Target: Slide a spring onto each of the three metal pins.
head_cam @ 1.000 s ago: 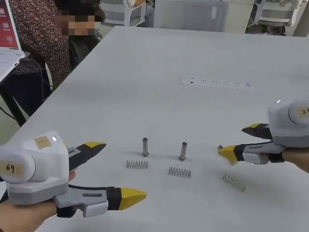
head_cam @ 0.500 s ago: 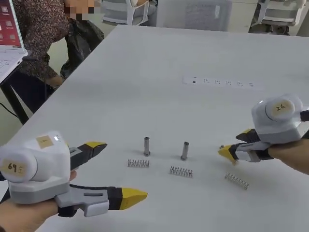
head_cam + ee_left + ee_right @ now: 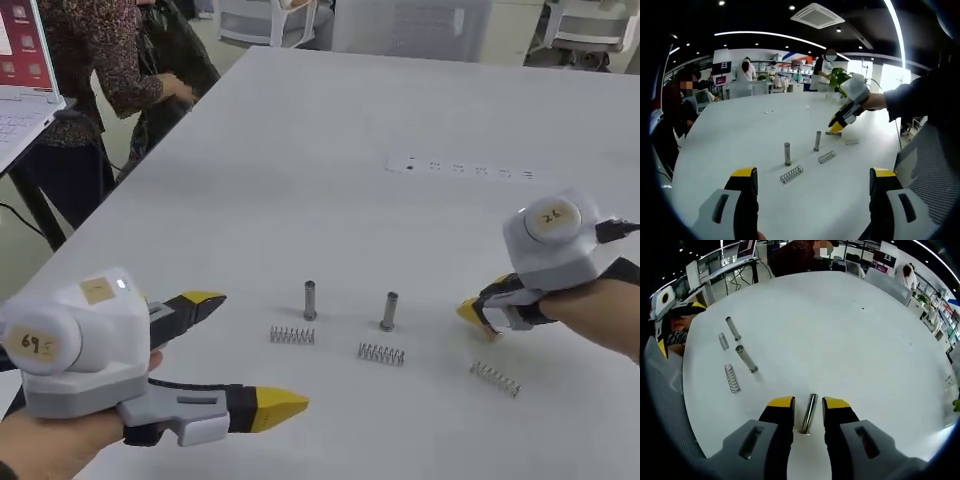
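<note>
Head view: the left gripper (image 3: pixel 255 350) hangs low, jaws wide apart; two upright pins (image 3: pixel 310 300) stand on the table (image 3: pixel 300 150), springs (image 3: pixel 292 335) lying before them; left gripper view: those jaws gape toward the pins; right gripper view: the right gripper (image 3: pixel 808 402) straddles a lying pin (image 3: pixel 808 419) (narrow gaps either side, unclamped).

table (image 3: pixel 300 180): pale grey
pins (image 3: pixel 310 299): silver grey
springs (image 3: pixel 292 335): silver
left gripper (image 3: pixel 255 350): white, black, yellow tips
right gripper (image 3: pixel 808 402): white, black, yellow tips
</note>
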`<state>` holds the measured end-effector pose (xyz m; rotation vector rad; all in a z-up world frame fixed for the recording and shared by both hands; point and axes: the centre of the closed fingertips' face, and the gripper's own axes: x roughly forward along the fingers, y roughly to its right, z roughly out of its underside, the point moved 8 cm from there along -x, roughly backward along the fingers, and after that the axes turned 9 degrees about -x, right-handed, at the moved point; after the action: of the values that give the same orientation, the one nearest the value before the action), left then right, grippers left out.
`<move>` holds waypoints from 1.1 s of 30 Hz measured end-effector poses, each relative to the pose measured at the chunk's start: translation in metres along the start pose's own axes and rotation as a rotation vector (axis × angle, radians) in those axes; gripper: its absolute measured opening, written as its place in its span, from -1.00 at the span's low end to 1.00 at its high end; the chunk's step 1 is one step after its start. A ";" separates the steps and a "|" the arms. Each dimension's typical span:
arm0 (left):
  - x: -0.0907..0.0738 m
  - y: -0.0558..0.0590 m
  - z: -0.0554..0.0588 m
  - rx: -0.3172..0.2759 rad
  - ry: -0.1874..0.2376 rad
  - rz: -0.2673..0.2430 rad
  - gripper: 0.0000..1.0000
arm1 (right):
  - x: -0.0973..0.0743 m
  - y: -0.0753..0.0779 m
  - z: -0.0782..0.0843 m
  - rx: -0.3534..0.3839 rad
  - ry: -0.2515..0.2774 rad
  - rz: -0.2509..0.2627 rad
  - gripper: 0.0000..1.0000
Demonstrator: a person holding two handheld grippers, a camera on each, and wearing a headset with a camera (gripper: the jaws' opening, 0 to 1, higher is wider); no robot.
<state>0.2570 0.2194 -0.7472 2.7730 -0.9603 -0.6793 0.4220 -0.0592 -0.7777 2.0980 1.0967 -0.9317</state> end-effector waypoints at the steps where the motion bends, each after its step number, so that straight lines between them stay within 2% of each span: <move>1: 0.000 0.000 0.000 -0.001 0.000 0.000 0.83 | 0.000 0.000 0.000 -0.001 -0.002 0.001 -0.53; 11: 0.000 -0.003 0.001 -0.008 -0.001 -0.002 0.83 | 0.006 0.002 -0.003 -0.010 -0.040 -0.002 -0.61; 16: 0.001 -0.003 0.002 -0.012 -0.004 -0.001 0.82 | 0.011 0.003 -0.001 -0.014 -0.075 -0.003 -0.64; 28: 0.003 -0.005 0.003 -0.025 -0.005 -0.001 0.81 | 0.016 0.005 -0.002 -0.012 -0.102 -0.003 -0.68; 31: 0.002 -0.006 0.004 -0.028 -0.005 -0.002 0.81 | 0.020 0.005 0.002 -0.020 -0.127 -0.001 -0.69; 33: 0.001 -0.007 0.004 -0.030 -0.004 -0.005 0.81 | 0.023 0.006 0.001 -0.016 -0.124 -0.005 -0.71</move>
<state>0.2598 0.2239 -0.7530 2.7506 -0.9359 -0.6939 0.4362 -0.0524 -0.7959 1.9971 1.0425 -1.0376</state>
